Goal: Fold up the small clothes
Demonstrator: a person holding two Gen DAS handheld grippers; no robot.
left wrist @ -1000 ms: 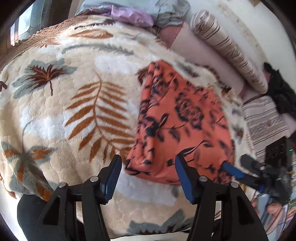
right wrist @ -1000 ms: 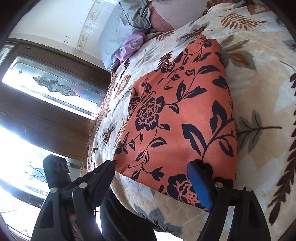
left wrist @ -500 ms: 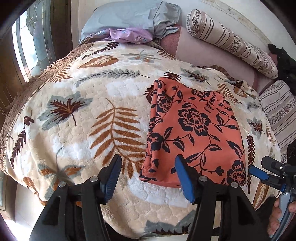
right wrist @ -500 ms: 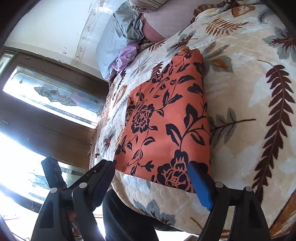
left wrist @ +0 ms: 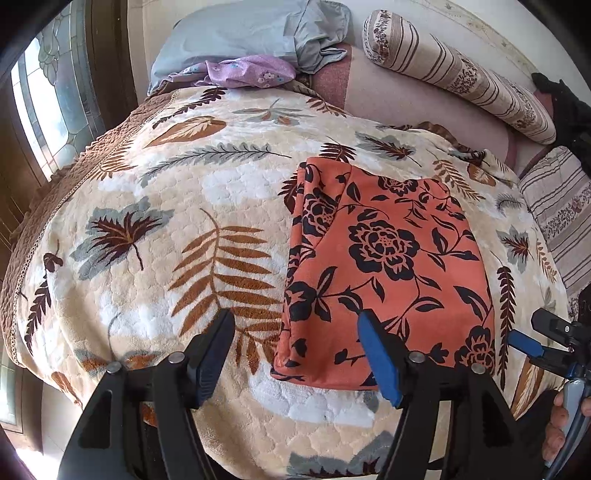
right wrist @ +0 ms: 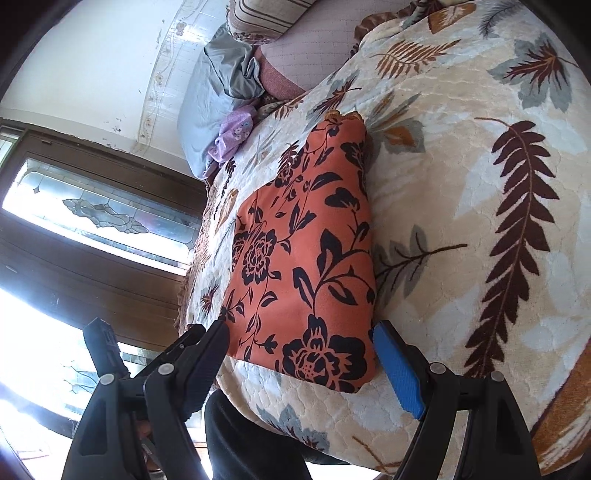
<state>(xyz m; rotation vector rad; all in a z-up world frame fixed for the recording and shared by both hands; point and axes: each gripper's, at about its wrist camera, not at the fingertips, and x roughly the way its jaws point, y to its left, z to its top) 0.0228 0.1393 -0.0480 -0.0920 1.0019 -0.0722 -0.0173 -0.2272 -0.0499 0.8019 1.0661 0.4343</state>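
Note:
An orange garment with black flowers (left wrist: 384, 266) lies folded into a flat rectangle on the leaf-patterned blanket (left wrist: 155, 236). My left gripper (left wrist: 295, 347) hovers above its near left corner, its jaws opening, with nothing between them and no pad touching the cloth. In the right wrist view the same garment (right wrist: 306, 266) lies ahead of my right gripper (right wrist: 299, 354), which stands open and empty over its near edge. The right gripper's blue fingertips (left wrist: 524, 343) also show at the far right of the left wrist view, held by a hand (left wrist: 557, 428).
A grey-blue pillow (left wrist: 251, 33) and a crumpled lilac cloth (left wrist: 247, 70) lie at the head of the bed, with a striped bolster (left wrist: 458, 74) to their right. A stained-glass window (right wrist: 99, 214) in a dark wooden frame flanks the bed. The person's dark trouser leg (right wrist: 251, 443) is at the bed's near edge.
Both grippers have drawn back and up from the garment, so more of the bed shows. The left jaws have spread a little wider. The garment lies still.

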